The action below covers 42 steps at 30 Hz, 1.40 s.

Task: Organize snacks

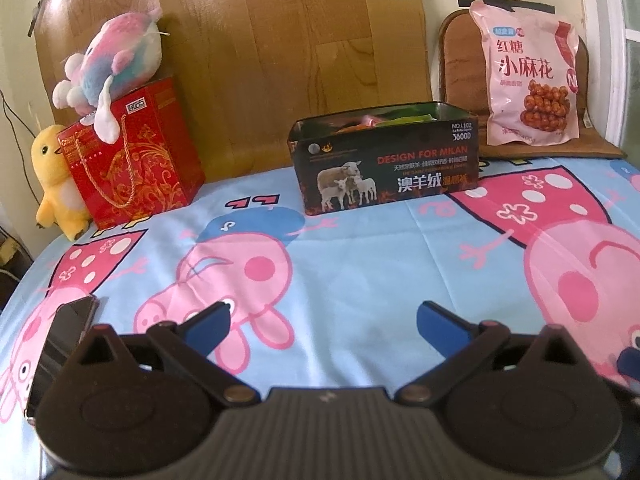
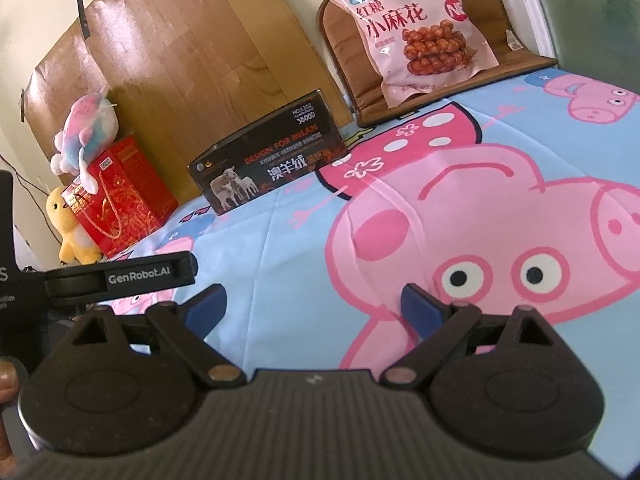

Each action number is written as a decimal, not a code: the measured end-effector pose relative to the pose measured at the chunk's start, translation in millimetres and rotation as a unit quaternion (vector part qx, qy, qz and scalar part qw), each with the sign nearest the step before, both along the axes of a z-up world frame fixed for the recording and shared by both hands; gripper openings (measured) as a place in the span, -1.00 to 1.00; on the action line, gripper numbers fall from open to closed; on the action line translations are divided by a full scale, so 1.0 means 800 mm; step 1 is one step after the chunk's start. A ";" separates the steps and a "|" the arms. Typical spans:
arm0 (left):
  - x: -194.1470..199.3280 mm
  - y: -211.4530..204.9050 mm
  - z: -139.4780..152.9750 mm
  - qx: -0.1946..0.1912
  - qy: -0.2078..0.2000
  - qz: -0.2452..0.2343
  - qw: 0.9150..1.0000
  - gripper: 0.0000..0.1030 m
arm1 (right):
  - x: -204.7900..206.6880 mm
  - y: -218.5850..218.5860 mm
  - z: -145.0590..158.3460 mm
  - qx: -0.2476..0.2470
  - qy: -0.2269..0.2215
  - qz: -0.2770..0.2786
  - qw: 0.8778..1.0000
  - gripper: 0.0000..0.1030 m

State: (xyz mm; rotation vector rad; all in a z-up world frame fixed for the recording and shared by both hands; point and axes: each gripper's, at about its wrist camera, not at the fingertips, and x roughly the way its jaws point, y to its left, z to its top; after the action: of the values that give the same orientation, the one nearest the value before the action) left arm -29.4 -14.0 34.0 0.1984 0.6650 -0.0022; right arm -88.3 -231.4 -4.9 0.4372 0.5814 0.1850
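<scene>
A black open box (image 1: 384,160) with sheep pictures stands on the bed's far side; several snack packets (image 1: 384,119) show inside it. It also shows in the right wrist view (image 2: 268,156). A large pink snack bag (image 1: 528,72) leans upright on a brown cushion (image 1: 456,64) at the back right, and shows in the right wrist view (image 2: 416,28). My left gripper (image 1: 324,322) is open and empty, low over the sheet, well short of the box. My right gripper (image 2: 312,304) is open and empty too.
A red gift bag (image 1: 136,152) with a plush fish (image 1: 112,60) on top and a yellow plush chick (image 1: 56,176) stand at the back left. A dark phone (image 1: 60,348) lies at the near left. The left gripper's body (image 2: 120,276) shows left in the right wrist view.
</scene>
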 end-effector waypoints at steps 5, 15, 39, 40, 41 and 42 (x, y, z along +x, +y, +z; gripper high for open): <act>-0.006 0.004 0.007 0.004 -0.005 0.011 1.000 1.00 | -0.004 0.003 0.006 0.000 -0.011 0.007 1.000 0.86; -0.015 0.014 0.015 0.010 -0.012 0.028 0.999 1.00 | -0.013 0.011 0.014 -0.007 -0.027 0.020 0.999 0.86; -0.028 0.007 0.031 -0.041 -0.063 -0.007 0.997 1.00 | -0.017 0.005 0.011 -0.019 -0.023 -0.002 1.000 0.86; -0.029 0.008 0.032 -0.046 -0.064 -0.008 0.997 1.00 | -0.016 0.005 0.010 -0.019 -0.023 -0.001 1.000 0.86; -0.029 0.009 0.032 -0.051 -0.066 -0.009 0.997 1.00 | -0.016 0.005 0.010 -0.019 -0.022 0.000 1.000 0.86; -0.029 0.010 0.033 -0.056 -0.067 -0.009 0.996 1.00 | -0.017 0.005 0.010 -0.019 -0.022 0.001 1.000 0.86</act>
State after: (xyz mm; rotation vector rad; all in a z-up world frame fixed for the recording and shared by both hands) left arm -52.7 -6.1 60.7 0.0951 0.5275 -0.0442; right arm -101.5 -227.3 3.3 0.3940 0.5412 0.1850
